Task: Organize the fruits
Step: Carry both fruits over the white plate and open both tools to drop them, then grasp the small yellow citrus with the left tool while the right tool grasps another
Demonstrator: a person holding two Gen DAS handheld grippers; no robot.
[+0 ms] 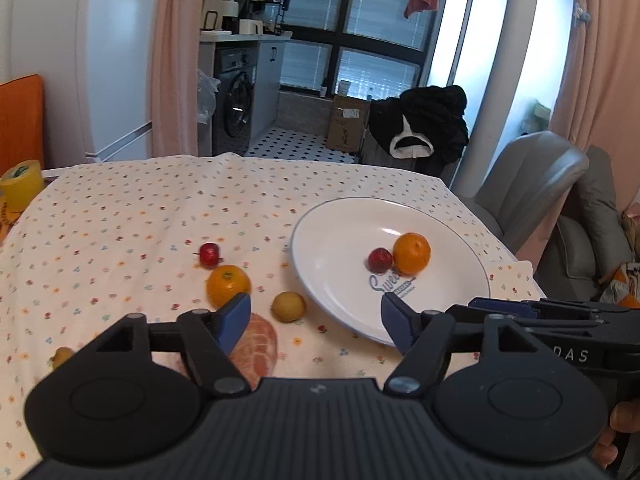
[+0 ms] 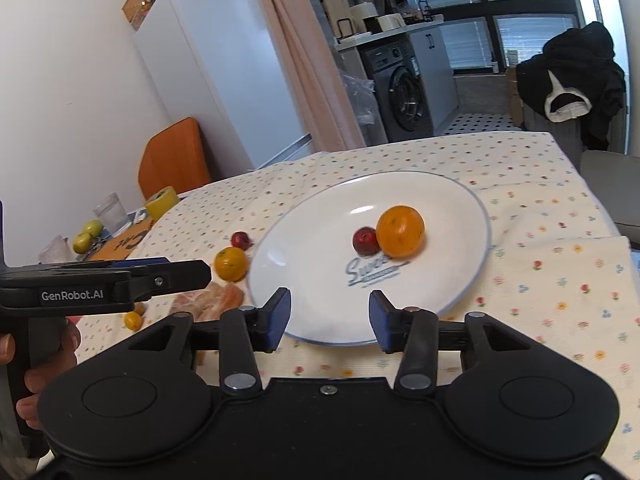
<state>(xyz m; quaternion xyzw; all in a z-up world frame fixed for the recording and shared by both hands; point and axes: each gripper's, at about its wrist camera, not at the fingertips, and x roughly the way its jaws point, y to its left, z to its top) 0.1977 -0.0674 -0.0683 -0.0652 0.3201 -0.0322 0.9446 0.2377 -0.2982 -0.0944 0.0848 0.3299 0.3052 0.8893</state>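
On the plate [image 1: 320, 240] lie one orange [image 1: 411, 253] and one red fruit [image 1: 379, 260], while five fruits wait on the cloth [image 1: 120, 220] beside it, and both the left gripper [image 1: 315, 322] and right gripper [image 2: 330, 318] stand wide, holding nothing.

2 fruits [image 2: 390, 236] plated – others [image 1: 228, 284] outside

Peeled citrus [image 1: 256, 344] partly hidden behind left gripper's finger [image 1: 234, 322]. Small yellow fruit [image 1: 62, 356] at gripper body edge mostly occluded; type indeterminate. Plate lettering [image 2: 370, 270] partly covered by orange [image 2: 400, 231].
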